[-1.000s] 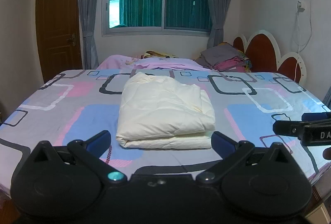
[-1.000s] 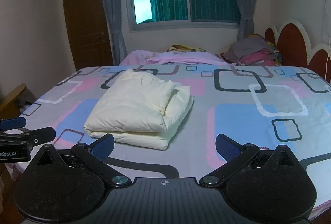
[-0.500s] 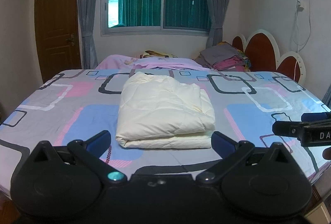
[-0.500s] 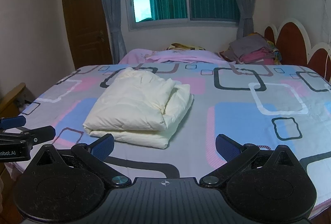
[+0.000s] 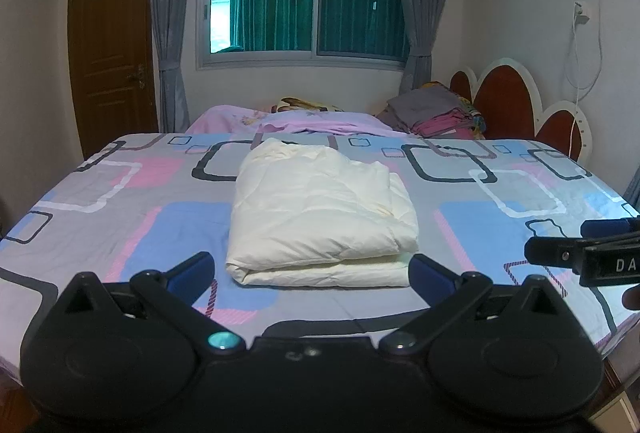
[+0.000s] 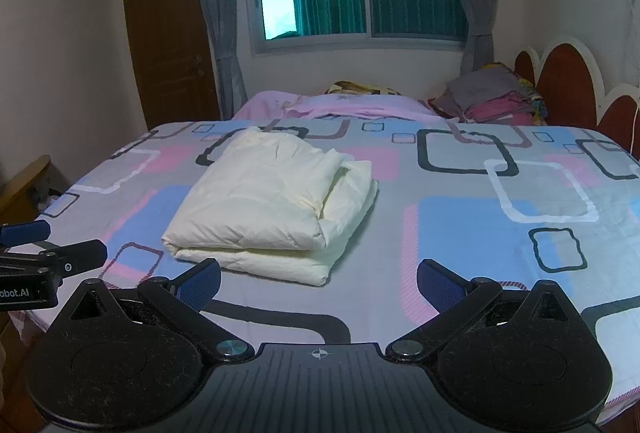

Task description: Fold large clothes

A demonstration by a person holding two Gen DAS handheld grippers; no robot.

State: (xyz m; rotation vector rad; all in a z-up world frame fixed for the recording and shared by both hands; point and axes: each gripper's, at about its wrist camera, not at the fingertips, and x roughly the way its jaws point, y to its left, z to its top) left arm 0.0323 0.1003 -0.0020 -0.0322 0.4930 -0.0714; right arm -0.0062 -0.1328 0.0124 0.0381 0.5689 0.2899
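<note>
My left gripper (image 5: 311, 275) and right gripper (image 6: 319, 281) both hang with jaws spread wide and empty, short of the bed's near edge. The cream folded garment (image 5: 320, 217) lies on the patterned bedspread (image 5: 500, 217), just inside that near edge. My right gripper's side reads "DA"; my left's reads "obot.AI".

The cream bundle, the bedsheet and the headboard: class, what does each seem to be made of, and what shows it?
Cream bundle: probably a padded, matte fabric garment; it looks puffy, with soft creases and rounded folded edges.
Bedsheet: thin printed woven cloth, matte, with fine wrinkles.
Headboard: likely red-brown upholstery or painted wood with white trim; the look leaves it open.
</note>
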